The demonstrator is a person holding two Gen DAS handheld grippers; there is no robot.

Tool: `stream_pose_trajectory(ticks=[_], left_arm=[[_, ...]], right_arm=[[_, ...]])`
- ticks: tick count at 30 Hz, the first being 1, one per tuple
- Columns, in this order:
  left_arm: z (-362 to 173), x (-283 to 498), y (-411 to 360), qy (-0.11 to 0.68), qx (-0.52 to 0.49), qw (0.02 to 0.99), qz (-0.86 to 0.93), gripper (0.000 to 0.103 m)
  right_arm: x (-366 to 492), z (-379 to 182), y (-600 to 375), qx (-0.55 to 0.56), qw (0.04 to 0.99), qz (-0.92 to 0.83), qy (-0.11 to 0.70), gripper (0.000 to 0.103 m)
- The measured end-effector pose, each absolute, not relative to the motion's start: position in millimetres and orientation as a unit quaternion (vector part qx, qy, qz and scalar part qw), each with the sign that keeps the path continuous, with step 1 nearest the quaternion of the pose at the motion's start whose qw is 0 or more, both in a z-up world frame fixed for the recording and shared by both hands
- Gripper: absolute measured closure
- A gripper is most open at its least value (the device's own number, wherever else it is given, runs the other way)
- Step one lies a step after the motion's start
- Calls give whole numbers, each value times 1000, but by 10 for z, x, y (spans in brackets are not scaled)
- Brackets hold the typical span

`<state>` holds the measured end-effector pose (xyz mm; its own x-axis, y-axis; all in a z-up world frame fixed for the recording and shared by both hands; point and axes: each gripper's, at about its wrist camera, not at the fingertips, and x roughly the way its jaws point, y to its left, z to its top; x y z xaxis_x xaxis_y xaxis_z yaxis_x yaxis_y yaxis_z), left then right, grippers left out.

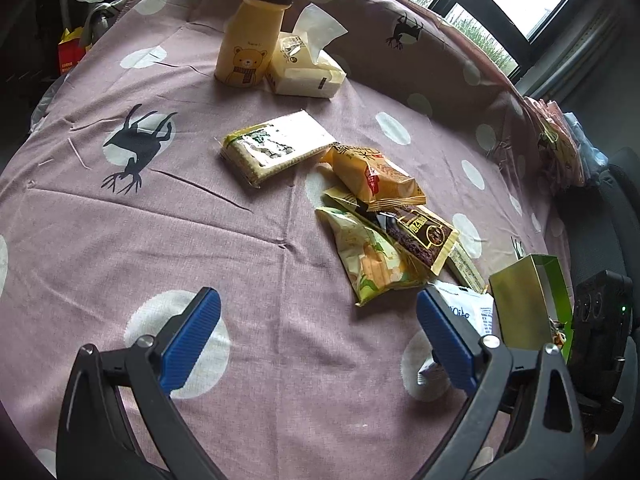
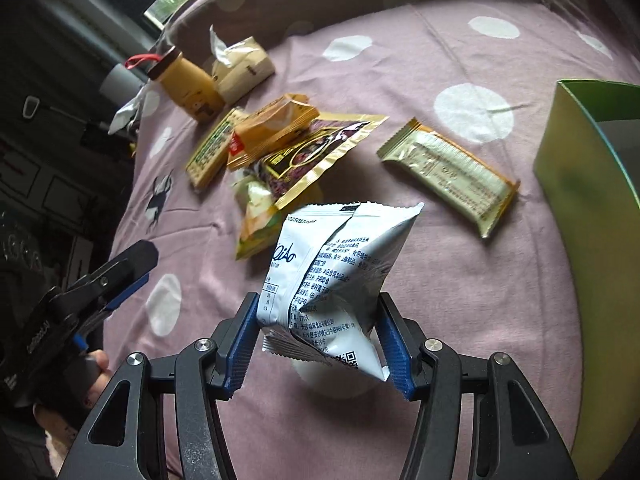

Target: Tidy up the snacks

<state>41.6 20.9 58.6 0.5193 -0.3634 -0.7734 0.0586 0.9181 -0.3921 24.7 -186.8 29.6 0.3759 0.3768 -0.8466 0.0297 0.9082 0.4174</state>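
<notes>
Now right claw point(image 2: 316, 344) clenched on white snack packet point(image 2: 332, 276), lifted above purple cloth point(image 2: 400, 60). Left claw point(image 1: 318, 344) released, empty. Next likely: carry packet into green box point(image 2: 592, 216) at right.

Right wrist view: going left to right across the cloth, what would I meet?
Yellow bear bottle → tissue pack → white snack bag, pinched in the right gripper → gold wafer bar → green box. The heaped packets in the middle overlap, so I leave them out.
</notes>
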Motion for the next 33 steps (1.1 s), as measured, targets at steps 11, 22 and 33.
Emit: stream_pose_trajectory(ticks=[11,22,33], left_arm=[[499,416,28,496,-142,845,-140,5],[472,361,-157,520,-112,829,-174,5],[353,263,-567,552,-97,785,-264,6]], right_arm=[[219,284,-1861,166,804,105,562,39],[106,572,-2261,256,825,119,489,27],[168,436,-2308,306,800,123,501,27]])
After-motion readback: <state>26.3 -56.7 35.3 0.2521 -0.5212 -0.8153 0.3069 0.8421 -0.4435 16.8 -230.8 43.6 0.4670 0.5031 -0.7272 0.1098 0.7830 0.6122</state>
